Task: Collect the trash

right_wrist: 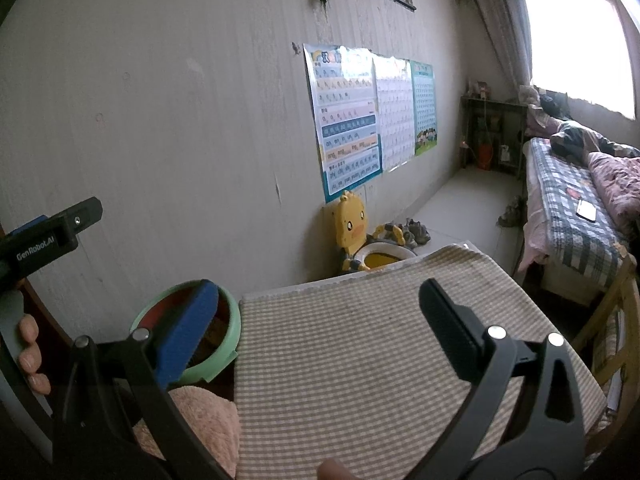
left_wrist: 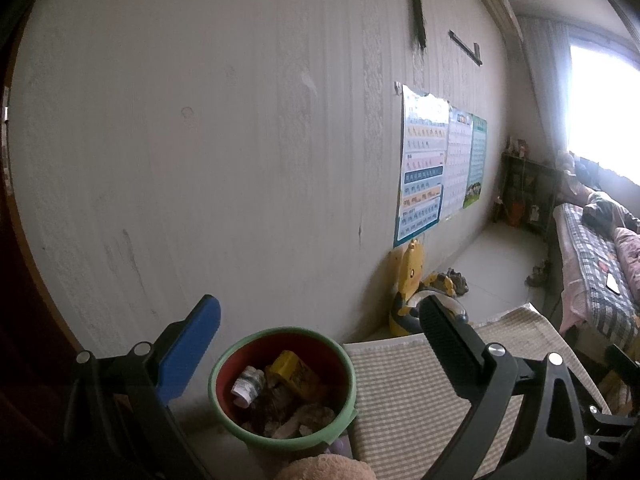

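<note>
- A pale wall with faint vertical ribbing (right_wrist: 180,120) fills most of both views, scuffed and marked in places.
- Three colourful paper learning charts (right_wrist: 360,120) hang side by side on it, low down.
- A yellow duck-shaped child's potty seat (right_wrist: 354,236) stands on the floor below the charts, against the wall.
- A pale smooth floor (right_wrist: 472,196) runs toward a dark low shelf unit (right_wrist: 494,136) in the far corner.
- A bed with a blue-and-white checked cover (right_wrist: 568,208) lies along the right side, with a pink floral quilt (right_wrist: 616,176) on it.
- A bright window (right_wrist: 576,36) glares white above the bed, with a sheer light curtain (right_wrist: 500,20) beside it.
- A beige checked fabric-covered surface (right_wrist: 360,352) fills the foreground.
</note>
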Demonstrator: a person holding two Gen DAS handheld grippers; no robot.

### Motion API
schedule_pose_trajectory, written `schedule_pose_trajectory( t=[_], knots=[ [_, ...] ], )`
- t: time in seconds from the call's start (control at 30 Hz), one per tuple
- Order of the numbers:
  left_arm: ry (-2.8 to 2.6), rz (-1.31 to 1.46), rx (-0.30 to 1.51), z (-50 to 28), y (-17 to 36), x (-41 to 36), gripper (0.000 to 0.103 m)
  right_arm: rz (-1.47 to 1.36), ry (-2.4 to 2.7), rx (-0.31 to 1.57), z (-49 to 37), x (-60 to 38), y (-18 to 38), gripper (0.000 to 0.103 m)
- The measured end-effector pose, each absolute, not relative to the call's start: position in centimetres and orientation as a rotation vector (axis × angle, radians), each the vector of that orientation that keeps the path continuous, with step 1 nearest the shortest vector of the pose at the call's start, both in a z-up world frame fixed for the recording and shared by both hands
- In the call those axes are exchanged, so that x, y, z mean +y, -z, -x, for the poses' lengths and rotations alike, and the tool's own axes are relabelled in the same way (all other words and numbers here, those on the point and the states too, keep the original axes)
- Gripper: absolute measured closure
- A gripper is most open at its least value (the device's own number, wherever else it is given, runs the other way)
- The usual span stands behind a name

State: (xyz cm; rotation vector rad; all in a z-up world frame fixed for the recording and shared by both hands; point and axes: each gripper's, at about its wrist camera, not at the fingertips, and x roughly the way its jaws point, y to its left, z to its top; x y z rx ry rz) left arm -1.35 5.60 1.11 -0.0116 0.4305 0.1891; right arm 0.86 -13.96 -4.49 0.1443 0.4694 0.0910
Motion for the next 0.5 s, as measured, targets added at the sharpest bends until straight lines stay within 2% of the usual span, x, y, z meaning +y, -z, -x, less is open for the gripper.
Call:
schedule_pose_trajectory(
  t=[0.3,0.5],
  knots=[
    [-0.128,-0.002,0.488,-0.1,1.4,4.0,0.008,-0.164,-0.083,0.53,-2.1,-14.7,6.5,0.004],
    [0.01,-0.01,0.711,-3.9,10.1,-0.3,0.008,-0.192,0.135,0.642,-4.2,-19.7,13.2,0.004]
  ],
)
